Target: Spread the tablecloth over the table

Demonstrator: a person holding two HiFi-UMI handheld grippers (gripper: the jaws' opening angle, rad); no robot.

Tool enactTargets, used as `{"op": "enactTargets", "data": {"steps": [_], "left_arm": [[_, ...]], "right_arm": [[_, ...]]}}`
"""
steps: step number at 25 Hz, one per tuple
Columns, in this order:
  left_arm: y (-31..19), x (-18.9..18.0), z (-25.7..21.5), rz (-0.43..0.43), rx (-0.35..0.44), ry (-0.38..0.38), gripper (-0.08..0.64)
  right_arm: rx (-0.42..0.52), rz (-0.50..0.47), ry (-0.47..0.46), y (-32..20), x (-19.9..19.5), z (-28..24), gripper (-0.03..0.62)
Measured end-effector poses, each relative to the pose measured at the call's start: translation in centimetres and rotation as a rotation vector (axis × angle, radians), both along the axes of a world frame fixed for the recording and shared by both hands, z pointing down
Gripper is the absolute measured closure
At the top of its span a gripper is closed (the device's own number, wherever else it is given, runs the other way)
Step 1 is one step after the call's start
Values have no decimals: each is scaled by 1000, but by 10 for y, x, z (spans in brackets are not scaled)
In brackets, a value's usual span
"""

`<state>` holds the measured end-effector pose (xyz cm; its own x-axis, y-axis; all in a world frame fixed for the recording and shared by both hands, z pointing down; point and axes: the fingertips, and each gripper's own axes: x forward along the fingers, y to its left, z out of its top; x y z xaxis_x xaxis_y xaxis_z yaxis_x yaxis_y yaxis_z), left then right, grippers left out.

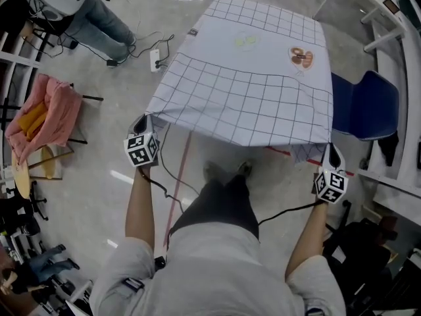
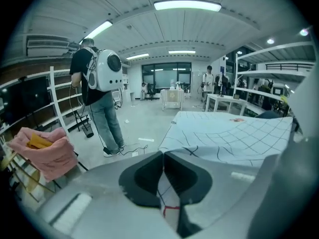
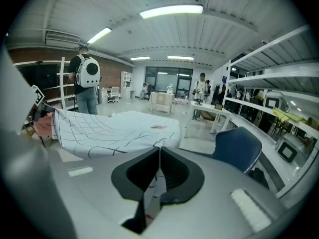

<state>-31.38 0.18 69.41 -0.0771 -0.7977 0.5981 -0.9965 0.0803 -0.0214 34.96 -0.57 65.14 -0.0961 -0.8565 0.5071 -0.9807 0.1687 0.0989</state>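
A white tablecloth [image 1: 250, 78] with a dark grid and small printed pictures lies stretched over the table in the head view, its near edge lifted. My left gripper [image 1: 143, 125] is shut on the near left corner of the tablecloth [image 2: 227, 133], with cloth pinched between the black pads [image 2: 144, 176]. At the near right corner my right gripper [image 1: 331, 155] is also shut, and a strip of the tablecloth [image 3: 117, 126] hangs between its pads [image 3: 174, 176]. Both hands hold the cloth taut at about the same height.
A blue chair [image 1: 364, 104] stands right of the table, and white shelving [image 1: 388, 18] beyond it. A person with a white backpack [image 1: 79, 8] stands at the far left. A pink cloth on a stand [image 1: 43, 114] is at the left. Cables [image 1: 148, 48] trail on the floor.
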Motion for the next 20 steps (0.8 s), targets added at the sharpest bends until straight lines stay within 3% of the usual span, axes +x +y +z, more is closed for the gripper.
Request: {"op": "enactTargets", "data": {"steps": [6,10,14,16,20], "left_arm": [[15,5,51,41,-150,-9,446],[24,11,64,36,-174,-11,445],[7,39,44,49,-90,-4,455],[-10,63,24,70,-17,-8,540],[-38,132,-17,176,88,16,540]], "right_arm": [[-89,72,-57,9,-19,48,557],[-73,32,-69,2,-39,45,546],[6,-16,-65,-16,-67,20,584],[54,-48,-67,-28,-90,4,586],[148,-91,-82,-45,-135,-35,586]]}}
